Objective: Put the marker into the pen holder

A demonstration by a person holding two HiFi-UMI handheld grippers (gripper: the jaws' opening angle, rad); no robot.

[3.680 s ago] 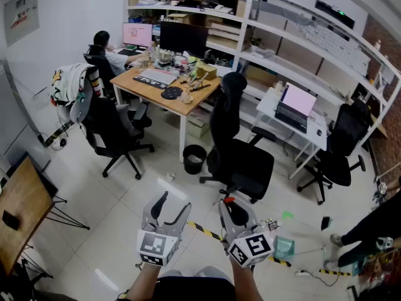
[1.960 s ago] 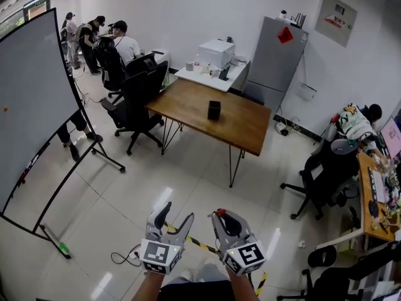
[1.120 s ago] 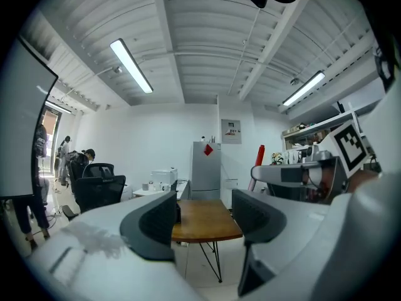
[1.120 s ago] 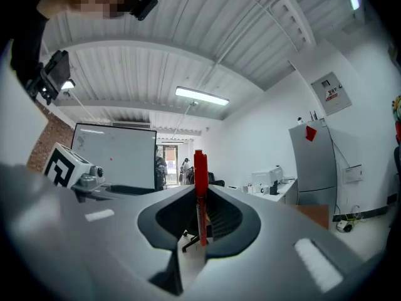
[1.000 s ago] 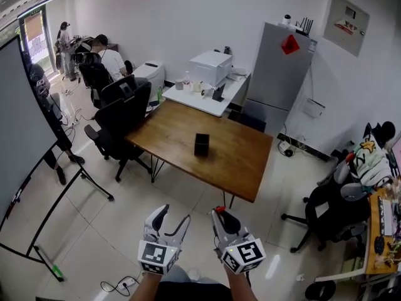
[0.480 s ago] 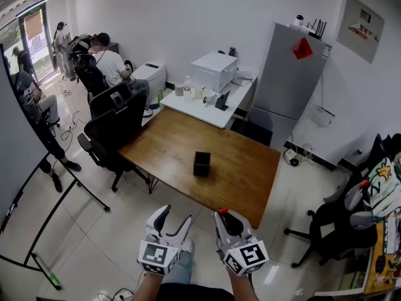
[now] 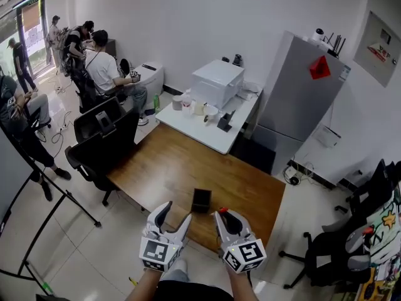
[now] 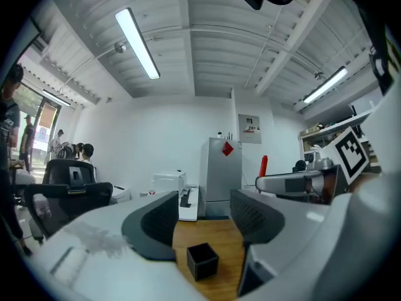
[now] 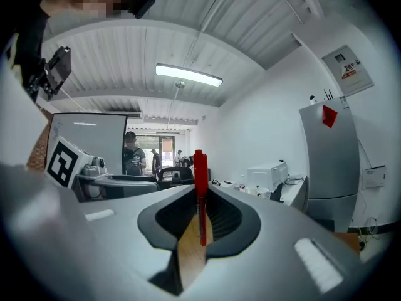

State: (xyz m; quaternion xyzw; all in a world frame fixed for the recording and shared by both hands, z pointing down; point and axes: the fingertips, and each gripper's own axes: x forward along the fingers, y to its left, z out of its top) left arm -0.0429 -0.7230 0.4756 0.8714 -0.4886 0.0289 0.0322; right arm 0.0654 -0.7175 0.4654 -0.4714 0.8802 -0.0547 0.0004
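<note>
A red marker stands upright between the jaws of my right gripper, which is shut on it; its red cap shows in the head view above that gripper. The black square pen holder sits on the wooden table near its front edge, just beyond and between both grippers. My left gripper is open and holds nothing; in the left gripper view the pen holder lies between and beyond its jaws.
A black office chair stands at the table's left side. Behind the table is a white desk with a printer, and a grey fridge. Several people sit and stand at the far left. Another chair stands at the right.
I have walked toward the wooden table with both grippers held level; the table and pen holder now lie right in front of the jaws. The marker stays clamped in the right gripper.
</note>
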